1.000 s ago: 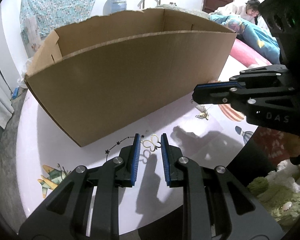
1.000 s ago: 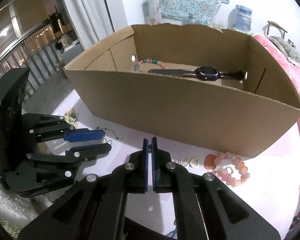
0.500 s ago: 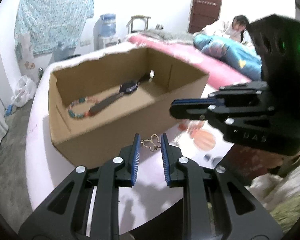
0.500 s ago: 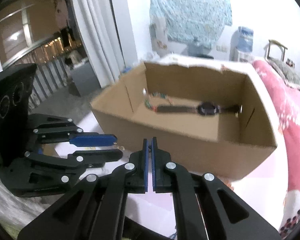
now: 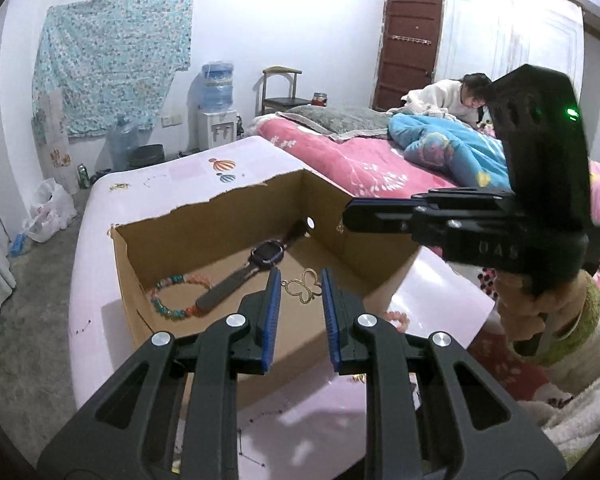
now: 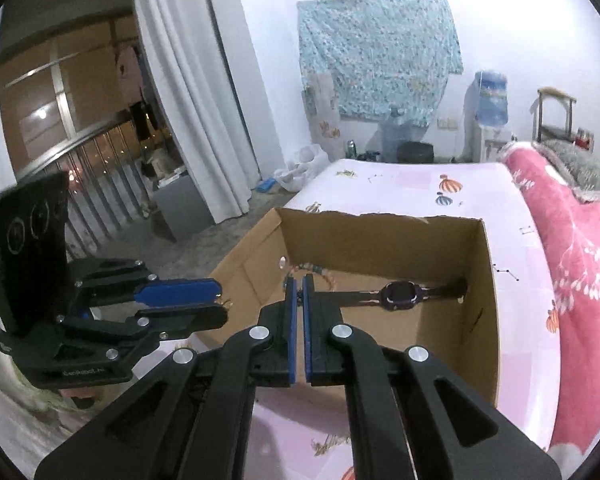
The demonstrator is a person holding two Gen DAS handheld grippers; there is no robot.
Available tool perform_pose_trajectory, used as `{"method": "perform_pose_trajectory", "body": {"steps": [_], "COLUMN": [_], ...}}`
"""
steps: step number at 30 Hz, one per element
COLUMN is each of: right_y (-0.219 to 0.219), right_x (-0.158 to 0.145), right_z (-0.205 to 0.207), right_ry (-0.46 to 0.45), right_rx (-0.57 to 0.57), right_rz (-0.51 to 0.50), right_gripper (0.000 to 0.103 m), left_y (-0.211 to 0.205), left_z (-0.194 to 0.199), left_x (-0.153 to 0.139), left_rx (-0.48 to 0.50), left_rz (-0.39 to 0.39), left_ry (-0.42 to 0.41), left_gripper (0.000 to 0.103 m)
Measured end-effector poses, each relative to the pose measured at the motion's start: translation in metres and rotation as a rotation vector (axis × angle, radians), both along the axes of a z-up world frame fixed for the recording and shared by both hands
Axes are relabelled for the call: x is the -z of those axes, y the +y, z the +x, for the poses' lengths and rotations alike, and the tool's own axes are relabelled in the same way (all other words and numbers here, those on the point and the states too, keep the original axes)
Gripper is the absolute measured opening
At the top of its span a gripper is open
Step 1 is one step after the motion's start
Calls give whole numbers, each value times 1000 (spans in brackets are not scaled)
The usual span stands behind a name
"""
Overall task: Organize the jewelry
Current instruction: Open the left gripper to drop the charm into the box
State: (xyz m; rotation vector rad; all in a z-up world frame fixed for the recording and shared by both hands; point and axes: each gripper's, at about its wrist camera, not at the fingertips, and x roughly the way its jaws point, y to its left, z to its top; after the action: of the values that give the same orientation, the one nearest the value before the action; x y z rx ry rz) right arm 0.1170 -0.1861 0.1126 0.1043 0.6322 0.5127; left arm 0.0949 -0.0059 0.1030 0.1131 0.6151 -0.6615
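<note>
My left gripper [image 5: 300, 278] is shut on a gold butterfly pendant [image 5: 303, 291] and holds it above the open cardboard box [image 5: 128, 280]. Inside the box lie a dark smartwatch [image 5: 268, 254] and a multicoloured bead bracelet [image 5: 168, 300]. My right gripper [image 6: 299, 280] is shut with a thin gap, raised above the box's near wall [image 6: 492, 336]; whether it pinches something is unclear. The left gripper shows in the right wrist view [image 6: 216, 300], the right gripper in the left wrist view [image 5: 350, 216]. A pink bead bracelet [image 5: 398, 320] lies on the table beside the box.
The box stands on a pink table [image 6: 400, 184] with printed figures. A bed with a pink cover [image 5: 360, 160] runs along its right side, with a person [image 5: 460, 96] on it. A water dispenser [image 5: 218, 108], a chair [image 5: 280, 88] and curtains [image 6: 188, 100] stand around.
Both grippers have risen from table level beside the box to above it. The left gripper lifted the butterfly pendant off the table and now holds it over the box's inside.
</note>
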Motion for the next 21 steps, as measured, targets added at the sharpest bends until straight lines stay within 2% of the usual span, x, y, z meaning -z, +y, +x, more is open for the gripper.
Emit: {"method": "perform_pose_trajectory", "body": {"steps": [2,5,10,15,21], "right_y": [-8,-14,-13,-6,1], "right_x": [0,7,32,58,71], "right_z": [18,49,93,119,129], "right_ry": [45,139,330,464,516], "right_rx": [-11,-36,-76,-88,-85], "right_rz": [34,63,83,70,32], "right_gripper": [3,3,3,3,4], "left_y": [1,6,14,18,25], "left_z": [14,37,82,97,103], "left_x": [0,6,34,52,61], "left_rx": [-12,-27,-64,-105,-139], "left_rz": [-1,-6,-25,14,26], "left_ry": [24,104,300,359,398], "left_gripper": [19,19,19,19,21]}}
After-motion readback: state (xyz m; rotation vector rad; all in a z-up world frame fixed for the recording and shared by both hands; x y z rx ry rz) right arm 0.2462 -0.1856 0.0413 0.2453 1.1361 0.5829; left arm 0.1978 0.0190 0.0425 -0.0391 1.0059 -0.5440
